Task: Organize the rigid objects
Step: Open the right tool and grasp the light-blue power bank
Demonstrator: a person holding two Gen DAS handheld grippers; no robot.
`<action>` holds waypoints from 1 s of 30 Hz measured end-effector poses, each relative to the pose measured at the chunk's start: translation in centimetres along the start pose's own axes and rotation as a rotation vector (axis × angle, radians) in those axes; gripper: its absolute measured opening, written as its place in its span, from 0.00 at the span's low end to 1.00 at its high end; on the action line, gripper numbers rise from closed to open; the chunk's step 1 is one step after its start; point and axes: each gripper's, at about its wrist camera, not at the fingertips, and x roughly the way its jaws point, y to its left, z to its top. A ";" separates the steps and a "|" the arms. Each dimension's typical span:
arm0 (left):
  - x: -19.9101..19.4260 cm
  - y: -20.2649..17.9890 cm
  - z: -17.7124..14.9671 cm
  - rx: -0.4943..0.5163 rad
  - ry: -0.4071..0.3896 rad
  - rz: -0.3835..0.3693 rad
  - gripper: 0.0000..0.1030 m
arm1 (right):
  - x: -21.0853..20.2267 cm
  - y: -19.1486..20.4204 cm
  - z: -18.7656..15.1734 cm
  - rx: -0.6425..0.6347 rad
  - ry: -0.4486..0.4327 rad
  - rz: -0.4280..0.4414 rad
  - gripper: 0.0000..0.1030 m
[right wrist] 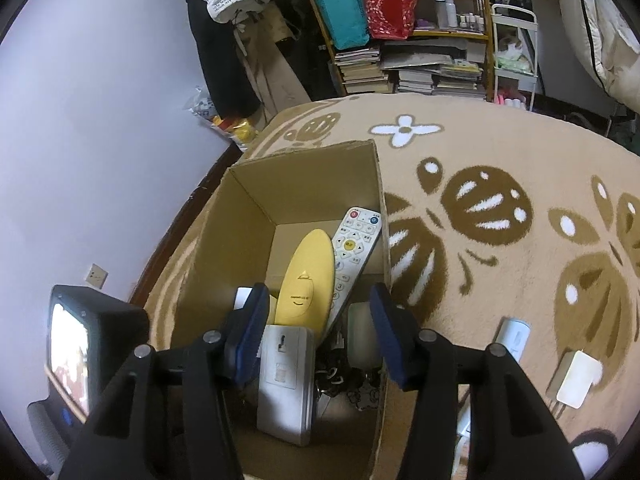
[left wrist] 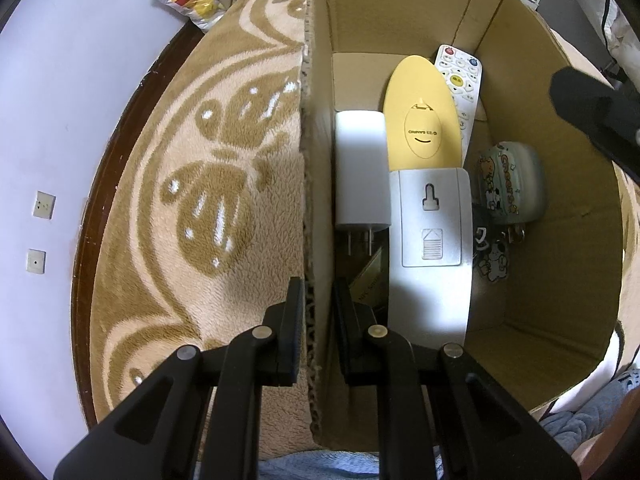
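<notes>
1. Where the left wrist view looks down, the left tongs (left wrist: 316, 320) are clenched on the cardboard box (left wrist: 400, 8) wall; inside lie a yellow remote (left wrist: 420, 120), white remote (left wrist: 460, 72), white charger (left wrist: 360, 168) and grey remote (left wrist: 432, 220).
2. In the right wrist view, the right tongs (right wrist: 320, 328) hang released over the box, grasping nothing; another white adapter (right wrist: 576, 376) lies on the rug (right wrist: 500, 152).

Right gripper (right wrist: 318, 332) hangs open-jawed above remotes in the cardboard box (right wrist: 224, 248).

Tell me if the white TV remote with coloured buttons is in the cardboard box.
In. The white TV remote leans on the cardboard box wall, beside the yellow oval remote.
</notes>
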 end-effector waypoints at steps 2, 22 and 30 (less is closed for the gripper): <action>0.0 0.0 0.0 0.000 0.001 0.001 0.15 | -0.4 -0.1 0.0 0.003 0.002 0.012 0.57; -0.1 0.0 0.0 -0.008 0.002 -0.006 0.15 | -4.5 -3.9 -0.3 -0.025 -0.127 -0.189 1.00; 0.0 0.1 0.0 0.003 0.001 0.007 0.15 | -3.1 -7.9 -2.3 0.050 -0.066 -0.242 1.00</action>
